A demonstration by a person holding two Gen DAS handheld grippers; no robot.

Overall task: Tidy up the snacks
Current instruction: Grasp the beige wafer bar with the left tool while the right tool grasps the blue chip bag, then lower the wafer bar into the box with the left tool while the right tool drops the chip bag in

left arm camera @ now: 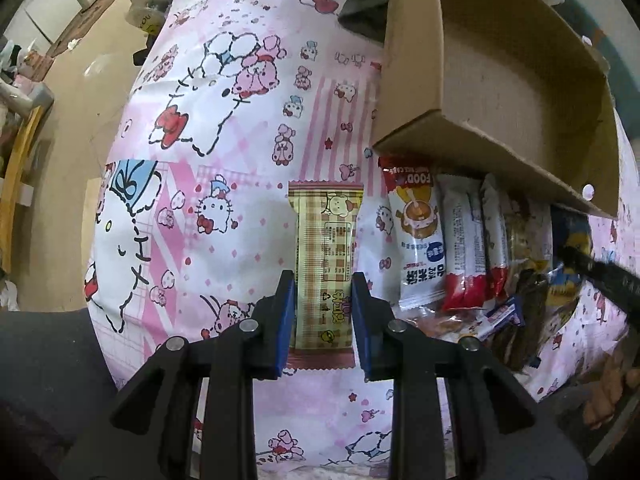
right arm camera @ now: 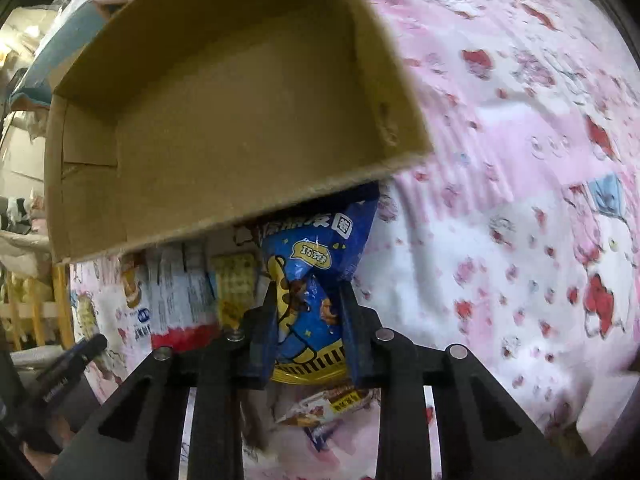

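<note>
In the left wrist view, the pink cartoon-print cloth point(left arm camera: 224, 128) fills the left and middle of the frame, a soft bed for the snacks. At lower centre the left gripper point(left arm camera: 323, 312) pinches a yellow plaid snack bar point(left arm camera: 326, 256) across its narrow width, near its lower end; that short-side grip suits a slim, stiff wrapper and leaves most of its length free to slide into a container. Right of it lies a row of packets point(left arm camera: 452, 240), white ones with red ends among them, tucked against and partly under the near wall of the empty cardboard box point(left arm camera: 472, 140) in the upper right, which I judge to be where the snacks are meant to go.

In the right wrist view, the same cardboard box point(right arm camera: 224, 208) takes up the upper left and centre, its floor bare. Below its near edge, at centre, the right gripper point(right arm camera: 308, 320) is clamped on a blue and yellow snack bag point(right arm camera: 316, 264), crumpling the foil at its waist; the squeeze looks needed because the puffy bag gives under pressure. More wrapped snacks point(right arm camera: 320, 408) lie beneath it, and cloth point(right arm camera: 520, 200) covers the right.
</note>
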